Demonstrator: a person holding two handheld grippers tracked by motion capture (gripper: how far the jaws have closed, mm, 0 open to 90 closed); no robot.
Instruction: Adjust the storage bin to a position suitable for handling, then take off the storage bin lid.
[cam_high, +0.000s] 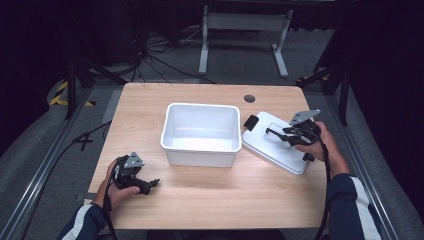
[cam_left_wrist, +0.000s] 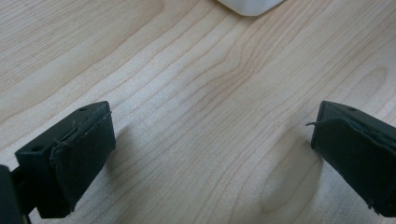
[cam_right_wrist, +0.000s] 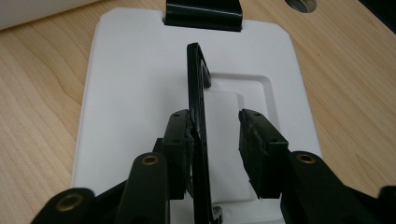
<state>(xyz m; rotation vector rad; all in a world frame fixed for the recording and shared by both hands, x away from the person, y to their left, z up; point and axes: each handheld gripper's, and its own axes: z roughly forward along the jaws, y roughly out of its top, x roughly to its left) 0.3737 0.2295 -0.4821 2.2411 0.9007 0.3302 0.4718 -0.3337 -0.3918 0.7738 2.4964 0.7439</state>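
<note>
The lid's (cam_high: 276, 142) raised handle (cam_right_wrist: 198, 116) is straddled by the right gripper (cam_right_wrist: 215, 140), jaws spread — the left gripper (cam_left_wrist: 212, 149), jaws spread wide, is held over bare worktop (cam_high: 225, 192).

On the surface (cam_high: 210, 192), the tub (cam_high: 201, 132) sits at the centre. The lid (cam_high: 275, 142) lies flat at its 3 o'clock, just beside it, with a clip (cam_high: 250, 122) at the lid's 10 o'clock end. The handle (cam_right_wrist: 198, 116) stands upright on the lid's middle. The right claw (cam_high: 278, 132) is over the lid, straddling that handle. The left claw (cam_high: 150, 186) rests at the tub's 7 o'clock, near the front edge.
</note>
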